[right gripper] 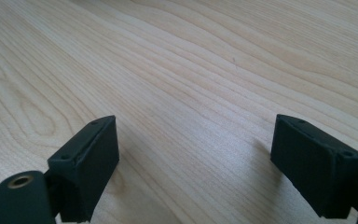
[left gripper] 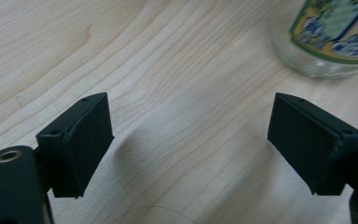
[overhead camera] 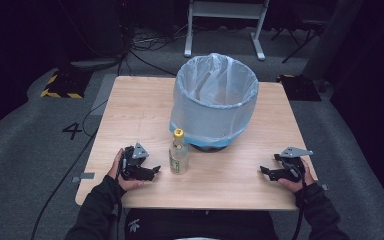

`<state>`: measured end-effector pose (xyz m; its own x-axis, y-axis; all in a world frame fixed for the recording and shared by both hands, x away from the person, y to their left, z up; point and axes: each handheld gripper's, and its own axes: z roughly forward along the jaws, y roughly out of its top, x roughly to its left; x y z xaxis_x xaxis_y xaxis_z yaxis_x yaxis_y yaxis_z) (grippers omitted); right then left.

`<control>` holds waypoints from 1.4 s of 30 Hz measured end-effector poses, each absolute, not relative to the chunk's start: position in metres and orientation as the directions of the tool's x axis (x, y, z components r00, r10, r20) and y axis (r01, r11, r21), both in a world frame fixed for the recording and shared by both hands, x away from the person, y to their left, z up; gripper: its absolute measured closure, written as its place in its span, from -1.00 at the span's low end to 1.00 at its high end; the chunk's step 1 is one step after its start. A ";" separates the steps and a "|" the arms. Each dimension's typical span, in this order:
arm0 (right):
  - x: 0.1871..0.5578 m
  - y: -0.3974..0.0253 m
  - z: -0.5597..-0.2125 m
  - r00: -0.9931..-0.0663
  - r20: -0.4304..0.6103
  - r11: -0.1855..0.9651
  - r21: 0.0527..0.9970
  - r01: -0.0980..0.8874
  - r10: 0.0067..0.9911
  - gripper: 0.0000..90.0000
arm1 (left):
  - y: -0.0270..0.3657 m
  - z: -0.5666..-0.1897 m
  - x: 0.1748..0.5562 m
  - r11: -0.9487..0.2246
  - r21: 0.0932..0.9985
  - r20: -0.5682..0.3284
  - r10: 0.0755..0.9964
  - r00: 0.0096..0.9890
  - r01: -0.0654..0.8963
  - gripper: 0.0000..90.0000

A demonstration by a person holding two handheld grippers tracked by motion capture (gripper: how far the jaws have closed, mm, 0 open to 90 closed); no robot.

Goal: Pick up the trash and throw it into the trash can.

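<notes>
We hold the left gripper low over the wooden table, jaws spread wide with only bare wood between them, and a small glass bottle with a yellow cap stands upright just beside its tips. Its yellow, green and blue label is too blurred for us to read. Our right gripper, jaws also wide apart, sits well away from the bottle, with a bag-lined bin beyond both.

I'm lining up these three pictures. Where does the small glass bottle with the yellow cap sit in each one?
High view: the bottle stands upright at table centre, in front of the lined bin, just right of the left hand-held gripper.
Left gripper view: its base and label are at the top right corner.
Right gripper view: not in it.
Shared landmark: the wooden table.
</notes>
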<state>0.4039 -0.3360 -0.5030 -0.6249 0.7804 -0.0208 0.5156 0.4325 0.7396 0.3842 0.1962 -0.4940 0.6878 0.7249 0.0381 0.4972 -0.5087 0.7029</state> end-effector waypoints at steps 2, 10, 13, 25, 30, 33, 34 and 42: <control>0.404 -0.336 -0.503 -0.625 -0.021 0.433 0.739 0.515 0.780 -0.67 | 0.196 -0.492 0.382 -0.508 0.706 0.041 0.724 0.688 0.493 -0.67; 0.404 -0.336 -0.503 -0.625 -0.021 0.433 0.739 0.516 0.780 -0.67 | 0.186 -0.478 0.369 -0.512 0.739 0.037 0.679 0.733 0.437 -0.63; 0.404 -0.336 -0.503 -0.625 -0.021 0.433 0.740 0.515 0.780 -0.67 | 0.179 -0.476 0.366 -0.524 0.741 0.044 0.662 0.749 0.420 -0.63; 0.404 -0.336 -0.503 -0.625 -0.021 0.433 0.740 0.516 0.781 -0.67 | 0.158 -0.467 0.362 -0.528 0.747 0.034 0.637 0.770 0.404 -0.65; 0.404 -0.336 -0.503 -0.625 -0.021 0.433 0.740 0.515 0.780 -0.67 | 0.148 -0.463 0.361 -0.531 0.754 0.031 0.617 0.786 0.387 -0.65; 0.404 -0.336 -0.503 -0.625 -0.021 0.433 0.740 0.515 0.780 -0.67 | 0.140 -0.462 0.361 -0.542 0.753 0.040 0.603 0.797 0.372 -0.65; 0.404 -0.336 -0.503 -0.625 -0.021 0.433 0.740 0.515 0.780 -0.67 | 0.138 -0.462 0.361 -0.543 0.753 0.042 0.603 0.797 0.372 -0.65; 0.404 -0.336 -0.503 -0.626 -0.020 0.432 0.740 0.515 0.779 -0.66 | 0.125 -0.461 0.366 -0.536 0.755 0.041 0.614 0.788 0.378 -0.65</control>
